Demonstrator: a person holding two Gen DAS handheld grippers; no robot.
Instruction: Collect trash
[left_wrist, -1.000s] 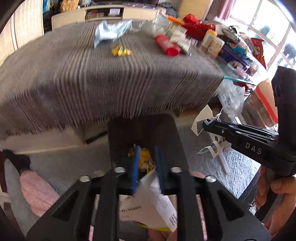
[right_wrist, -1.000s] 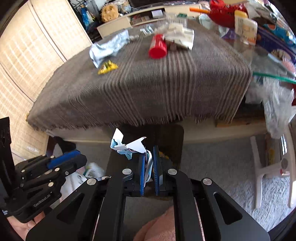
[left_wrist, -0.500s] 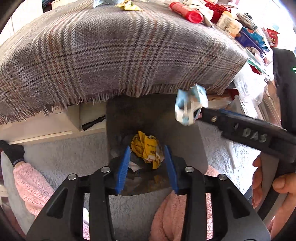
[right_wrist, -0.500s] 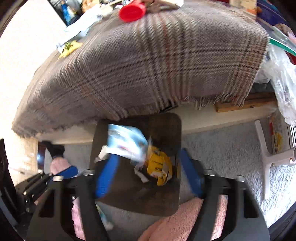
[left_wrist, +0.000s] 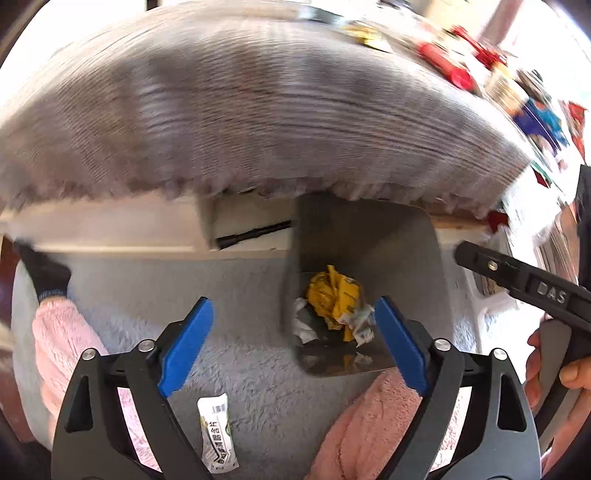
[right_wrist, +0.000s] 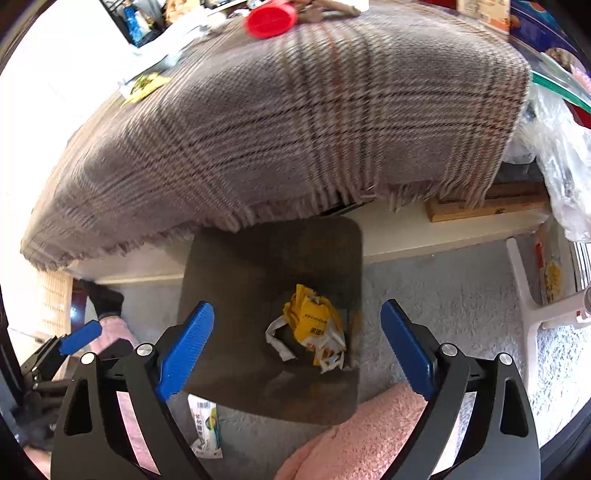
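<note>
A dark trash bin (left_wrist: 369, 240) (right_wrist: 258, 266) stands on the carpet against the table edge. A crumpled yellow wrapper (left_wrist: 332, 299) (right_wrist: 312, 321) and white paper scraps lie inside it. My left gripper (left_wrist: 293, 345) hangs over the bin's left rim, and its jaws are opening with nothing between the pads. My right gripper (right_wrist: 295, 347) is straight above the bin, its jaws also opening and empty. A white printed packet (left_wrist: 218, 432) (right_wrist: 205, 424) lies on the carpet left of the bin. A red tube (right_wrist: 271, 18) and a yellow wrapper (right_wrist: 146, 85) rest on the plaid cloth (right_wrist: 295, 129).
Pink-trousered knees (right_wrist: 369, 428) and a black sock (left_wrist: 44, 273) flank the bin. A white plastic stool (right_wrist: 535, 306) and a clear plastic bag (right_wrist: 557, 155) are to the right. The table's far right is cluttered with packets (left_wrist: 539, 118). Grey carpet (left_wrist: 166, 288) surrounds the bin.
Both grippers went from shut to wide open and sank toward the bin. The receipt has left the left jaws and the blue-white wrapper the right jaws.
</note>
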